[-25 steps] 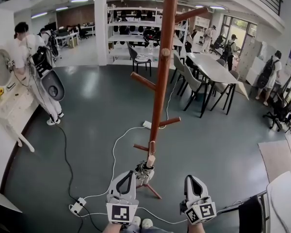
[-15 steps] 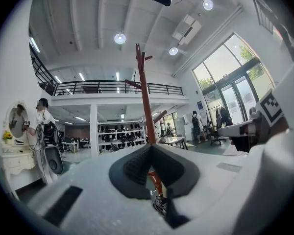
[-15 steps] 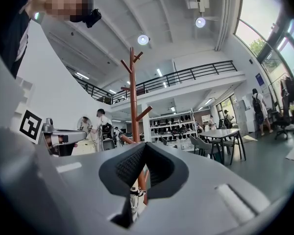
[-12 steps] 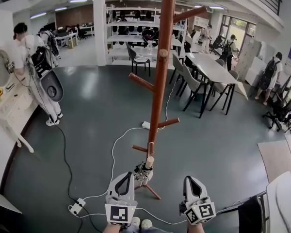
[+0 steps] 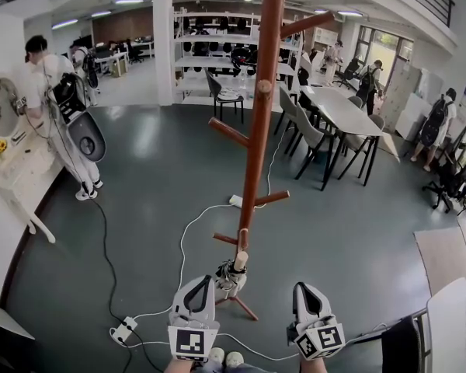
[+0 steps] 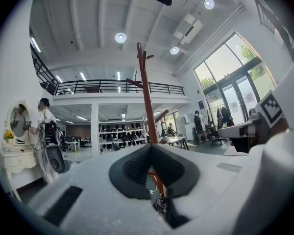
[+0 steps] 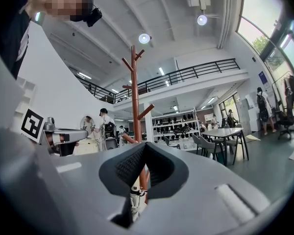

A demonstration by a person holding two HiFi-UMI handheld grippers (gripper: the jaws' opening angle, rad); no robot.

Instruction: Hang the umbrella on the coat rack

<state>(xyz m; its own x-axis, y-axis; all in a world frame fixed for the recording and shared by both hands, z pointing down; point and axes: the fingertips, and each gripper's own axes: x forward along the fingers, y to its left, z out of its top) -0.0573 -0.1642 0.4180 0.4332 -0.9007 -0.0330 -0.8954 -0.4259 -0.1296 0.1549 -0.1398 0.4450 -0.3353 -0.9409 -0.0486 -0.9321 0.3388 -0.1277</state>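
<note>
Two grippers held level, both with jaws closed on nothing: left gripper [image 5: 203, 280] and right gripper [image 5: 307, 287]. One umbrella [image 5: 231, 273], folded short, stands at the foot of the coat rack [image 5: 255, 138], close on the far side of your left gripper. It is probably light, with soft, slippery fabric, so take the stiff pale handle [image 5: 239, 259]. Any hanging loop is too small to make out. Rack top cut off.

Centre floor: tall reddish-brown wooden coat rack [image 5: 258, 123]. At lowest peg, close against pole: folded pale umbrella [image 5: 230, 277], beige handle up. Just left of it: left gripper [image 5: 205, 280]. Further right, apart: right gripper [image 5: 305, 287]. Across grey floor: white cable [image 5: 185, 243].
</note>
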